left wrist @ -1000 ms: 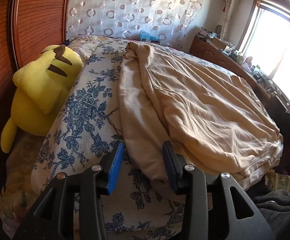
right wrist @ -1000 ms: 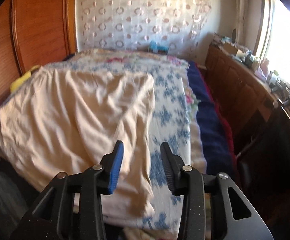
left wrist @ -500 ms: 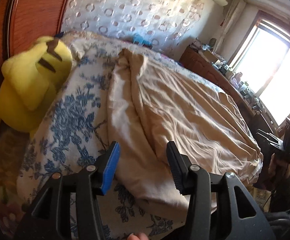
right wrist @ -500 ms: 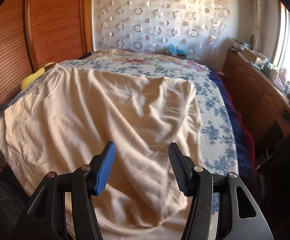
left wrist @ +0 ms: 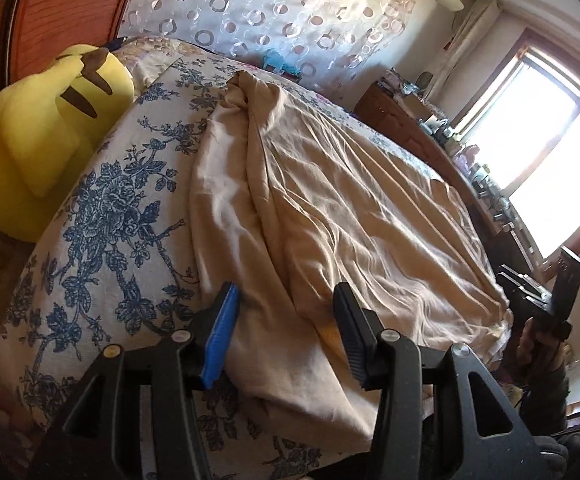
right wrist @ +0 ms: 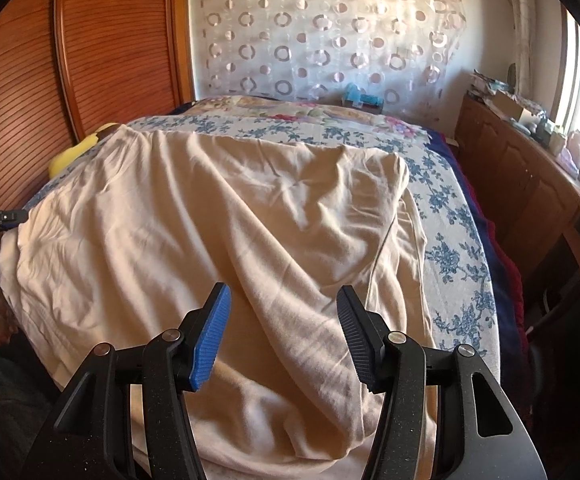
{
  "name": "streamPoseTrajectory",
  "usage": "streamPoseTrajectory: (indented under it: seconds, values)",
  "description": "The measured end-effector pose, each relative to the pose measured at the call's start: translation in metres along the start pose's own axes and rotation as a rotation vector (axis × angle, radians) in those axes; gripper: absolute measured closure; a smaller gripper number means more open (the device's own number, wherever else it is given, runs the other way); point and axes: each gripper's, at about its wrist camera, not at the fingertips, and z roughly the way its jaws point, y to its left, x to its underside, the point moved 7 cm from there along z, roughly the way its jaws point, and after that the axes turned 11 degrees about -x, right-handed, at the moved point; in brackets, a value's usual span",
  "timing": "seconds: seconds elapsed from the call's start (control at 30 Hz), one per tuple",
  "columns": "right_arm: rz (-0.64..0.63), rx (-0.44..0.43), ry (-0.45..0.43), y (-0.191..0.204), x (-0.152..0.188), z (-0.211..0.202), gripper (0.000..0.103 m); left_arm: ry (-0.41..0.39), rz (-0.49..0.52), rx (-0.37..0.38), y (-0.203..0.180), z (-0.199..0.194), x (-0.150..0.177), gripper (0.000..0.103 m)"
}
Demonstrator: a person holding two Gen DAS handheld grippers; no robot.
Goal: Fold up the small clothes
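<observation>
Bedroom setting: we see a bed under a blue floral bedspread [left wrist: 101, 216], a slatted wooden wardrobe [right wrist: 29, 92] on one side, a circle-patterned curtain [right wrist: 322, 28] behind the head of the bed, and a bright window [left wrist: 546, 184] above a cluttered wooden counter [right wrist: 530, 160].

We note a beige garment [right wrist: 225, 220] lying spread and wrinkled across the bedspread, its near edge hanging just over the bed's front edge. In the left wrist view its far end bunches into a gathered ridge.

A yellow plush toy [left wrist: 45, 136] leans between the bed and the wardrobe.

Our left gripper [left wrist: 285, 320] hovers over the near left part of the garment, jaws spread wide, nothing between them. Our right gripper [right wrist: 283, 324] is likewise wide apart above the near right part, clasping nothing. Whether either fingertip touches the cloth, we cannot tell.
</observation>
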Motion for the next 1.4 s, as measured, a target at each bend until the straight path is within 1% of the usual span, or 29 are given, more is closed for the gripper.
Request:
streamPoseTrajectory:
  seconds: [0.13, 0.2, 0.43, 0.47, 0.5, 0.57, 0.6, 0.63, 0.67, 0.7, 0.73, 0.83, 0.97, 1.03, 1.07, 1.1, 1.17, 1.23, 1.4]
  values:
    - [-0.004, -0.005, 0.005, 0.001, 0.001, 0.002, 0.047, -0.008, 0.054, -0.064, -0.005, 0.001, 0.002, 0.055]
    - [-0.006, -0.007, 0.007, 0.002, 0.002, 0.004, 0.047, -0.010, 0.064, -0.084, -0.007, 0.002, 0.002, 0.055]
    - [-0.005, -0.009, 0.029, 0.005, 0.006, 0.016, 0.047, -0.016, 0.065, -0.103, -0.005, 0.004, 0.000, 0.055]
    - [-0.004, -0.007, 0.033, 0.004, 0.007, 0.018, 0.045, -0.017, 0.066, -0.106, -0.005, 0.004, 0.000, 0.055]
    - [-0.002, -0.005, 0.038, 0.003, 0.008, 0.019, 0.041, -0.019, 0.067, -0.110, -0.006, 0.005, 0.000, 0.055]
    - [0.005, 0.001, 0.048, 0.001, 0.011, 0.023, 0.040, -0.025, 0.075, -0.117, -0.007, 0.004, 0.001, 0.056]
    - [0.008, 0.001, 0.052, 0.000, 0.012, 0.025, 0.040, -0.032, 0.084, -0.115, -0.009, 0.004, 0.001, 0.060]
    - [0.011, 0.002, 0.057, -0.001, 0.014, 0.026, 0.039, -0.031, 0.088, -0.105, -0.012, 0.005, 0.003, 0.076]
    - [0.013, 0.003, 0.060, -0.002, 0.015, 0.027, 0.039, -0.016, 0.093, -0.090, -0.013, 0.008, 0.005, 0.082]
    - [0.016, 0.004, 0.063, -0.003, 0.016, 0.028, 0.039, -0.025, 0.100, -0.098, -0.014, 0.007, 0.006, 0.085]
    - [0.018, 0.004, 0.065, -0.004, 0.017, 0.029, 0.039, -0.028, 0.118, -0.106, -0.016, 0.007, 0.008, 0.097]
    - [0.026, 0.008, 0.071, -0.008, 0.021, 0.032, 0.039, -0.047, 0.141, -0.081, -0.025, 0.003, 0.008, 0.099]
    - [0.029, 0.005, 0.065, -0.011, 0.024, 0.031, 0.036, -0.090, 0.166, -0.048, -0.043, -0.009, -0.003, 0.100]
    - [0.027, 0.008, 0.063, -0.011, 0.025, 0.030, 0.036, -0.094, 0.156, 0.015, -0.058, -0.016, -0.011, 0.100]
    - [0.028, 0.009, 0.062, -0.011, 0.025, 0.029, 0.036, -0.099, 0.160, 0.031, -0.064, -0.020, -0.015, 0.100]
    - [0.031, 0.008, 0.060, -0.011, 0.026, 0.028, 0.036, -0.117, 0.182, 0.032, -0.074, -0.023, -0.020, 0.100]
    - [0.046, 0.006, 0.049, -0.013, 0.027, 0.023, 0.036, -0.137, 0.217, 0.058, -0.095, -0.028, -0.029, 0.101]
    - [0.060, 0.002, 0.041, -0.016, 0.027, 0.018, 0.036, -0.133, 0.242, 0.136, -0.124, -0.029, -0.040, 0.101]
    - [0.089, 0.001, 0.006, -0.025, 0.029, -0.001, 0.036, -0.141, 0.347, 0.235, -0.197, -0.028, -0.064, 0.101]
